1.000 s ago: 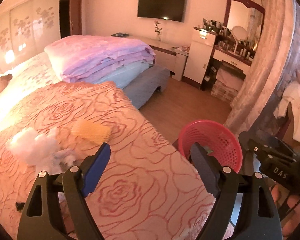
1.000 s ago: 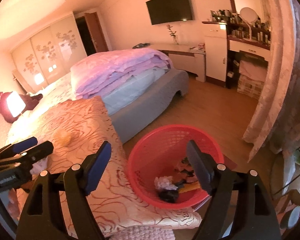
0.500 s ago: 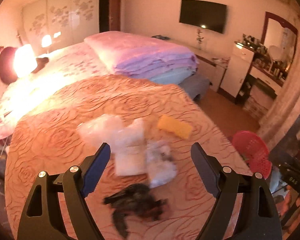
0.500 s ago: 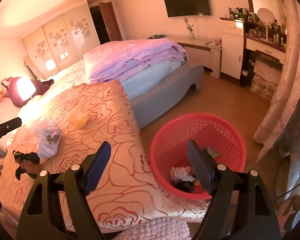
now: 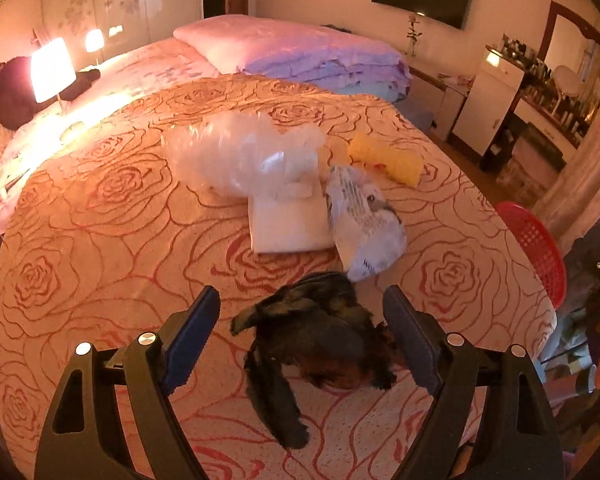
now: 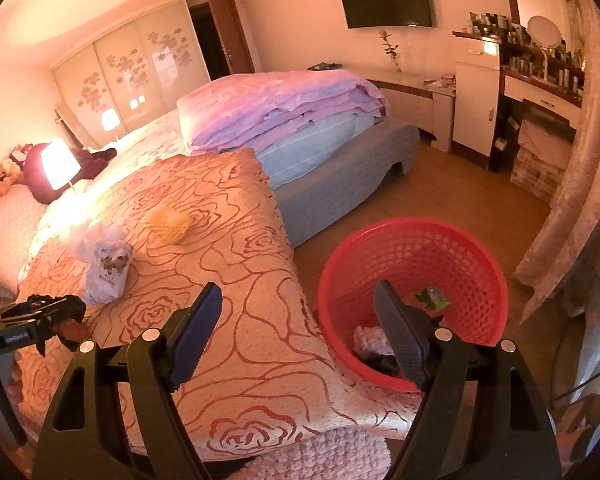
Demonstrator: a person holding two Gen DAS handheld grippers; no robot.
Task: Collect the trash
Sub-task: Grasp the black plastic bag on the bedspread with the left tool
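A dark crumpled piece of trash (image 5: 320, 340) lies on the rose-patterned bedspread (image 5: 100, 240). My left gripper (image 5: 300, 296) is open and tilted down over it, one finger on each side, pads not touching it. Behind it lie a white printed bag (image 5: 366, 224), a flat white packet (image 5: 288, 220), a clear plastic bag (image 5: 240, 156) and a yellow foam net (image 5: 388, 160). My right gripper (image 6: 298, 290) is open and empty above the bed's corner, beside the red basket (image 6: 440, 248), which holds several scraps. In the right wrist view the left gripper (image 6: 40, 312) shows at the far left.
Folded purple and blue quilts (image 6: 300, 120) are stacked on the bed behind the spread. A lit lamp (image 5: 52, 68) stands at the left. A dresser with a mirror (image 6: 540, 80) and a curtain (image 6: 580, 200) line the right side, across the wooden floor (image 6: 460, 184).
My left gripper has swung away from the basket side to the trash pile and come down, so the dark trash now sits between its fingers. The right gripper has drifted slightly toward the bed.
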